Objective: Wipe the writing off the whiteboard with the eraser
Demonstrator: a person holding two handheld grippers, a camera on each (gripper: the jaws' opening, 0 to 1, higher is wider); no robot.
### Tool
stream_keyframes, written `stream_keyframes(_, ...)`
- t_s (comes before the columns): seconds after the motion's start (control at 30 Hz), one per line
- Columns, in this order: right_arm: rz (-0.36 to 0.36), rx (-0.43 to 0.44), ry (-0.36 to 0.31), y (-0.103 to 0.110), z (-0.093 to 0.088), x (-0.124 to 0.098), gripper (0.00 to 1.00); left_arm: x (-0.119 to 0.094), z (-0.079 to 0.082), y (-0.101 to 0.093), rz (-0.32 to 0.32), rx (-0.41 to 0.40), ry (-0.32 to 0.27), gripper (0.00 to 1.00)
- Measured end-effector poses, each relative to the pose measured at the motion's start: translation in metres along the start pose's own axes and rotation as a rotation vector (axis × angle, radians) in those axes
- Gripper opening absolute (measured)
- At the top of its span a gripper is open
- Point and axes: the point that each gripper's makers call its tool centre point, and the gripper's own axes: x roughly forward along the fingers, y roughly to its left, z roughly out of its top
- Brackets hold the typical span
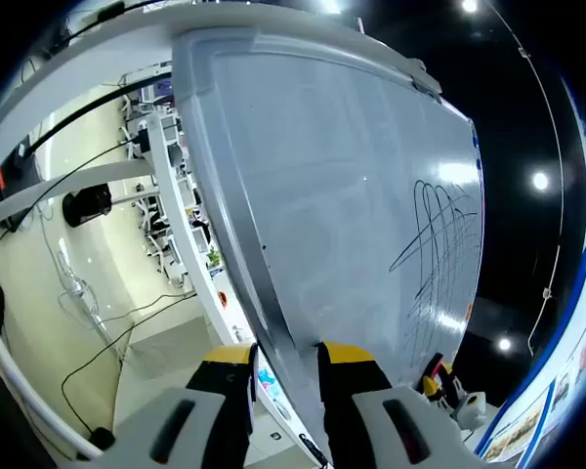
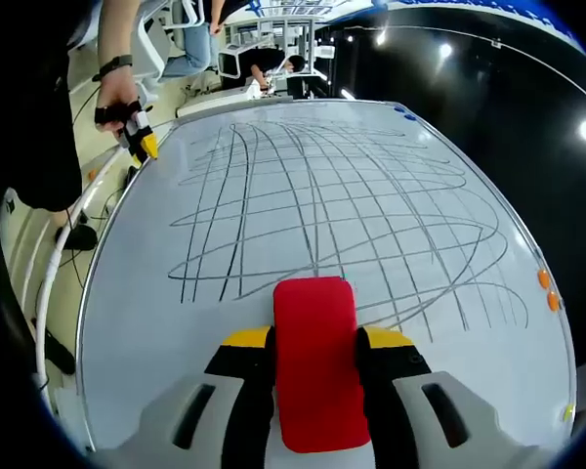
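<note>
Red eraser (image 2: 314,363) clamped between right gripper (image 2: 315,354) jaws, sitting at whiteboard (image 2: 371,244) lower area, just below the tangle of looping marker lines (image 2: 322,205). Probably light, rigid shell with a soft wiping face; held across its narrow sides, which looks secure enough for pressing flat. Board glossy, white, metal-framed, scribbles dark and crossing most of the surface, nothing wiped clean near the eraser. Left gripper (image 1: 286,366) closed on whiteboard frame edge (image 1: 244,244), likely steadying it; seen also at board's far corner (image 2: 142,137) in the right gripper view.
</note>
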Motion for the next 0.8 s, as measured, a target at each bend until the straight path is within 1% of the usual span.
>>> stream_keyframes(0.1,-0.020,0.040,-0.012,0.004,0.000,-0.001,0.35,0.000,0.000,0.000,0.003,0.000,0.004,0.28)
stream_keyframes(0.27,-0.022,0.036,-0.013,0.016,0.000,-0.001,0.35,0.001,0.000,0.001,0.001,-0.003,0.002,0.28)
stream_keyframes(0.3,-0.007,0.012,-0.011,0.028,-0.001,-0.001,0.35,0.001,0.000,0.001,-0.001,-0.009,-0.003,0.27)
stream_keyframes(0.4,0.007,-0.012,-0.016,0.043,-0.002,-0.002,0.35,0.000,-0.001,0.000,-0.002,-0.010,-0.007,0.27)
stream_keyframes(0.43,0.008,-0.021,-0.015,0.044,-0.001,-0.003,0.35,0.000,-0.001,-0.001,-0.002,-0.010,-0.007,0.27)
stream_keyframes(0.47,0.015,-0.035,-0.015,0.051,-0.001,-0.003,0.35,0.000,-0.001,0.000,-0.001,-0.012,-0.008,0.27)
stream_keyframes(0.67,0.018,-0.032,-0.015,0.061,-0.002,-0.004,0.35,0.001,0.000,0.001,0.002,-0.010,-0.005,0.27)
stream_keyframes(0.77,0.043,-0.072,-0.009,0.079,-0.002,-0.007,0.35,0.000,-0.001,0.000,0.003,-0.009,-0.002,0.27)
stream_keyframes(0.8,0.045,-0.072,-0.008,0.082,-0.002,-0.008,0.35,0.000,-0.001,-0.001,0.003,-0.010,-0.003,0.27)
